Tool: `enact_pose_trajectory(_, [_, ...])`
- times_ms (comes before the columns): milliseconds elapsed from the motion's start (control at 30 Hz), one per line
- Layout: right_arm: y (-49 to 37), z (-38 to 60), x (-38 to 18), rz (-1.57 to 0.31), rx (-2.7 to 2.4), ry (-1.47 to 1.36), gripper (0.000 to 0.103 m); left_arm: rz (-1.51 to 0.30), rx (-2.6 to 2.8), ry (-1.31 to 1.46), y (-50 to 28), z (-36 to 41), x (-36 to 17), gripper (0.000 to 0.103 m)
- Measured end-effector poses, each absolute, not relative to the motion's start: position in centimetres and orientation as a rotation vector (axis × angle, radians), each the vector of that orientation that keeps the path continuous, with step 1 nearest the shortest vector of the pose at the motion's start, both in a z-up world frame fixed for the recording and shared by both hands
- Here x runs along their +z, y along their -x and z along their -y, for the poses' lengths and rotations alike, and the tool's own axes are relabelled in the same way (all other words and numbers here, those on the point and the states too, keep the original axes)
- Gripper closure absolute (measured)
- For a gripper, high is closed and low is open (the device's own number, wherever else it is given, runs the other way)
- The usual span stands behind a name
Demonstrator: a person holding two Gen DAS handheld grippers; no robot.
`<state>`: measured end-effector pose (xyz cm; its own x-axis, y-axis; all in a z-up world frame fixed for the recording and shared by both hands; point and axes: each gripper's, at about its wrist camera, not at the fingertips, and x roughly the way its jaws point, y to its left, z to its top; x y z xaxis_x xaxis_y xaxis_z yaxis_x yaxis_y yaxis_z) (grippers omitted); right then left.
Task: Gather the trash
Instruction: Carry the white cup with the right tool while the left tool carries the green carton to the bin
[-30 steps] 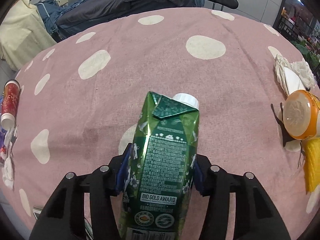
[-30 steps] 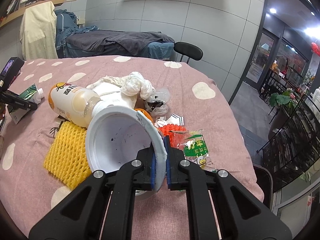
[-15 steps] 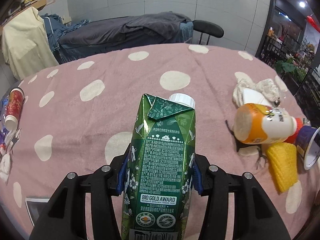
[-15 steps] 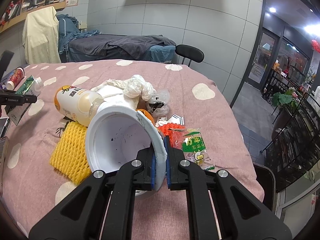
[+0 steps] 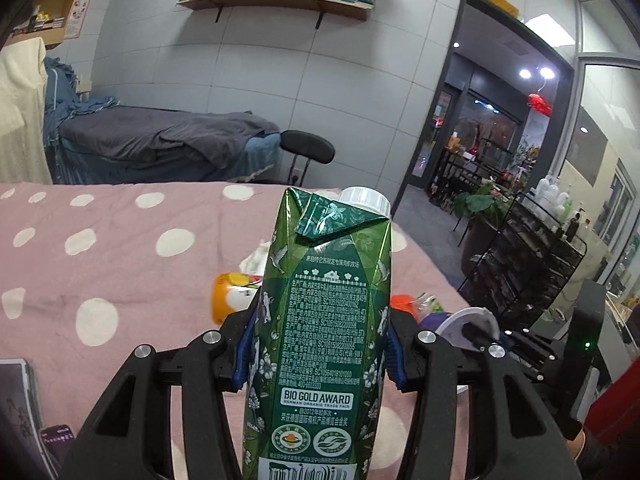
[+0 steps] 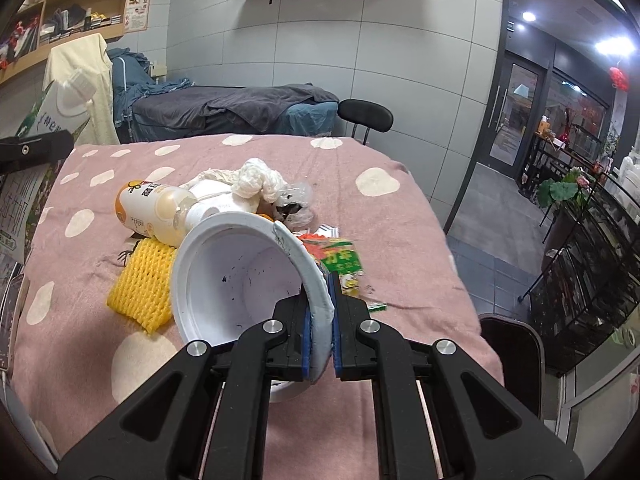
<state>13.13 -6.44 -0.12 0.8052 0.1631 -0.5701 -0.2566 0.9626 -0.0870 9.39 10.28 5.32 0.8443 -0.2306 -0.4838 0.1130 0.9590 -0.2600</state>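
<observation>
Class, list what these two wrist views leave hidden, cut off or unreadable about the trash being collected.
- Left wrist view: the green carton blocks most of the orange bottle and the pile behind; its base is cut off by the bottom edge.
- Right wrist view: the white bowl covers part of the yellow foam net; the green snack packet is motion-blurred, print unreadable.
- No bin is visible in either view.

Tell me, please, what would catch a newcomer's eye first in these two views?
The green carton fills the left wrist view, clamped upright between the left gripper's fingers. In the right wrist view, the right gripper pinches the rim of a white cup. Beyond it, a trash heap lies on the pink dotted tablecloth: an orange-capped bottle, yellow foam netting and crumpled tissue.
</observation>
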Motion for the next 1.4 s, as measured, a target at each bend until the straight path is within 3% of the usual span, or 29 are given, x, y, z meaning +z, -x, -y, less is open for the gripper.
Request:
enact_pose_trajectory(733, [-11.5,24.9,-1.5,-0.608,-0.109,-0.026,0.095,-0.539,-0.600,0.137,-10.9,6.9,5.1,0.053])
enact_pose_trajectory(1400, [-21.5,39.6,-19.7,-1.056,-0.349,-0.205,0.095,-0.653,-0.791,0.067,-13.9,17.0,2.9,0.053])
